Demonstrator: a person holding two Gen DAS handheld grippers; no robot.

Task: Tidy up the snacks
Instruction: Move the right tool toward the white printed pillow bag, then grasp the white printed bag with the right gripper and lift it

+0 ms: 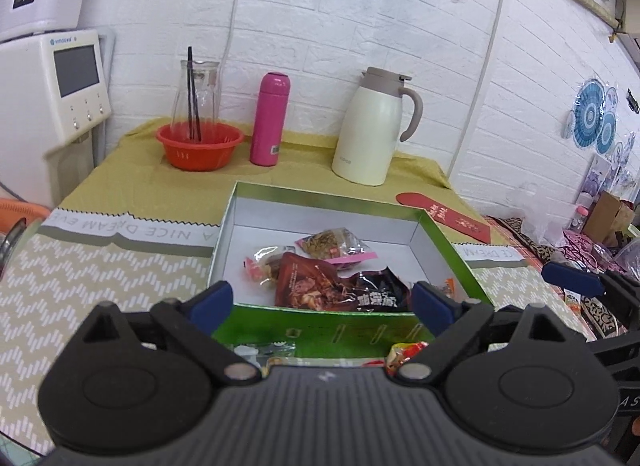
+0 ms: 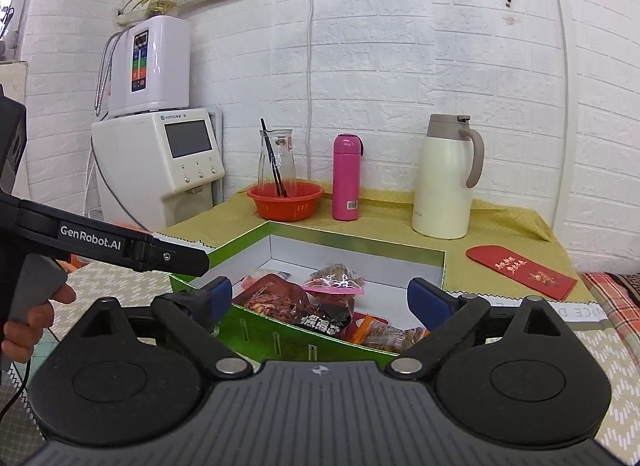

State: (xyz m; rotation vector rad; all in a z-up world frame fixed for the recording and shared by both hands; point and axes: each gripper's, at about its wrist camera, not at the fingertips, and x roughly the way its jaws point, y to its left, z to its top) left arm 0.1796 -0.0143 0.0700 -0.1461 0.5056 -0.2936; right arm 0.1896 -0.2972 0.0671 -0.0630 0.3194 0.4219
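Snacks (image 1: 320, 278) sit in the green box (image 1: 452, 242) on the counter (image 1: 120, 266).
Both grippers hang near the front of the box with their jaws wide apart and nothing in them: the left gripper (image 1: 322, 298) and the right gripper (image 2: 320, 298). A few packets (image 1: 404, 354) lie outside, just in front of the box. A low reach could bump the box wall and push it away, or two grippers could knock together.

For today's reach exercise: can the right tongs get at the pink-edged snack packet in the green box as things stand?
Probably yes. The right tongs stand open and empty, facing the open-topped green box. The pink-edged packet lies on top of the other snacks, nothing covering it.
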